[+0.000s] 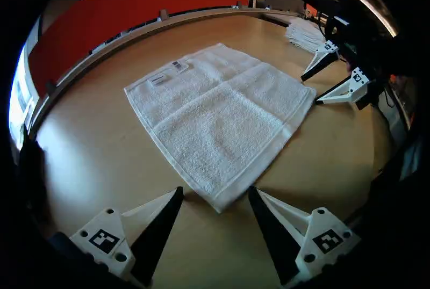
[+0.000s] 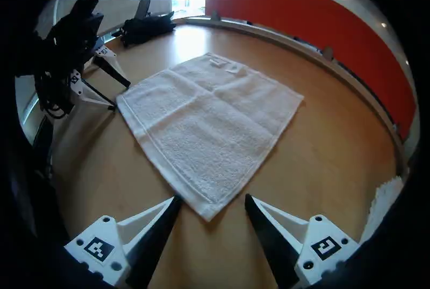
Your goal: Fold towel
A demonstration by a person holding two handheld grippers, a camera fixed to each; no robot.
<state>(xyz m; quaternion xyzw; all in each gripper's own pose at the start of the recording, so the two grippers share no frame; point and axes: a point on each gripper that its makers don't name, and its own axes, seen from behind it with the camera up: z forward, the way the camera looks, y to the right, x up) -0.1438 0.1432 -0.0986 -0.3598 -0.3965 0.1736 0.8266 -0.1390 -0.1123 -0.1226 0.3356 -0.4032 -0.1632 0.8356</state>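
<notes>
On the table (image 1: 97,144), towel (image 1: 220,122) flat, left gripper (image 1: 215,187), right gripper (image 2: 213,196), fingers (image 1: 156,230) spread

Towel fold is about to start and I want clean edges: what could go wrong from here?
Each corner of the towel lies flat on the table, so the open left gripper or right gripper may slide over it and close on nothing. If only one catches, the towel could drag askew.

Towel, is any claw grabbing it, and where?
No, nothing is held. The left claw and right claw are open, each at a corner of the towel.
</notes>
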